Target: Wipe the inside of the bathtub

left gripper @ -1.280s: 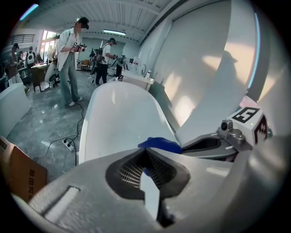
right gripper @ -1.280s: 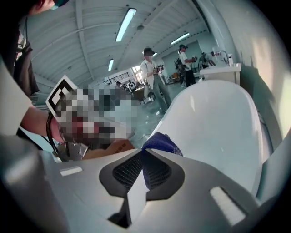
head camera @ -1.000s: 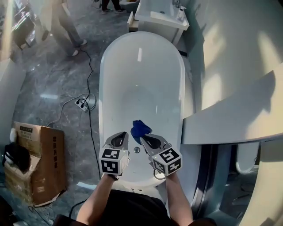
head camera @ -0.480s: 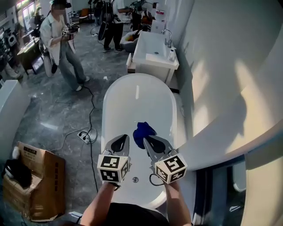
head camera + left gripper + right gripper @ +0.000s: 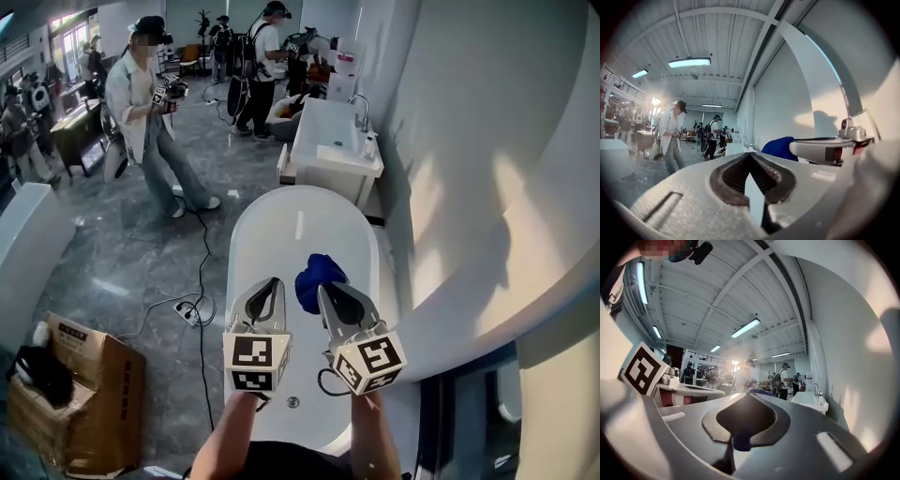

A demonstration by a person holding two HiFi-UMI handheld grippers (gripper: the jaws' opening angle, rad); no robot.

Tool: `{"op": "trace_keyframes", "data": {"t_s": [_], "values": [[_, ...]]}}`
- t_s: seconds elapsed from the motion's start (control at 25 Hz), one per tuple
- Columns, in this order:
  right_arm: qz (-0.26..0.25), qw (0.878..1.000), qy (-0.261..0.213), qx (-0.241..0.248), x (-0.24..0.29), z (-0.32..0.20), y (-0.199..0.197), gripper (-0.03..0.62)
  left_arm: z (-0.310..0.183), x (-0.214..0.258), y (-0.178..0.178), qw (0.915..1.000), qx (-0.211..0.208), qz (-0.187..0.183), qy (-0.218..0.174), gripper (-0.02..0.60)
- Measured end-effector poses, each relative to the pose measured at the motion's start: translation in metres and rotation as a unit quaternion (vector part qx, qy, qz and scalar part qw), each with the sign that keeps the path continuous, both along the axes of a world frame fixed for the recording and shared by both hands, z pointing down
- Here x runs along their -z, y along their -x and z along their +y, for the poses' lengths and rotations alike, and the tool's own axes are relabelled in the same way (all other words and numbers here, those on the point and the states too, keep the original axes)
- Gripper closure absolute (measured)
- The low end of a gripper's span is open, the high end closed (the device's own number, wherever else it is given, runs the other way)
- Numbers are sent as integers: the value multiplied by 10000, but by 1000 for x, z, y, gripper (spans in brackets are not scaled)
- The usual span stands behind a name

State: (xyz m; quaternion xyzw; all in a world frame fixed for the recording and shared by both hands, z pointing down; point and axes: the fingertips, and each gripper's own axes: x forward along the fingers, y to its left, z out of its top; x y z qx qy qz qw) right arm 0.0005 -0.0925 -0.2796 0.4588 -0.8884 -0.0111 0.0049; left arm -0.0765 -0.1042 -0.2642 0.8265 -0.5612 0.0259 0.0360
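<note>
Head view: we see the right gripper (image 5: 325, 291) pinching a crumpled blue cloth (image 5: 317, 272), held in the air above the white oval freestanding bathtub (image 5: 272, 230) and clear of its inner surface. Left gripper (image 5: 272, 284) also above the tub, jaws pressed together on nothing. Our worry: only a small fold looks caught, so dragging along the tub wall could pull the cloth free.

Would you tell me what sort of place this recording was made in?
Probably a large hall staged as a bathroom: a white oval freestanding bathtub and white vanity basin stand on open grey stone floor with a trailing power strip.
</note>
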Motion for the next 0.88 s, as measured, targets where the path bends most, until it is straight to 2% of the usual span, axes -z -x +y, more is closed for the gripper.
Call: {"op": "trace_keyframes", "data": {"t_s": [0.12, 0.48, 0.88], "values": [[56, 10000, -6, -28, -3, 5, 1, 572, 7, -4, -3, 9999, -40, 96, 76, 577], [213, 9998, -42, 22, -6, 29, 14, 572, 33, -17, 0, 9997, -152, 72, 168, 577], [349, 9993, -135, -60, 2, 45, 7, 572, 50, -15, -9, 9995, -219, 227, 35, 577]]}}
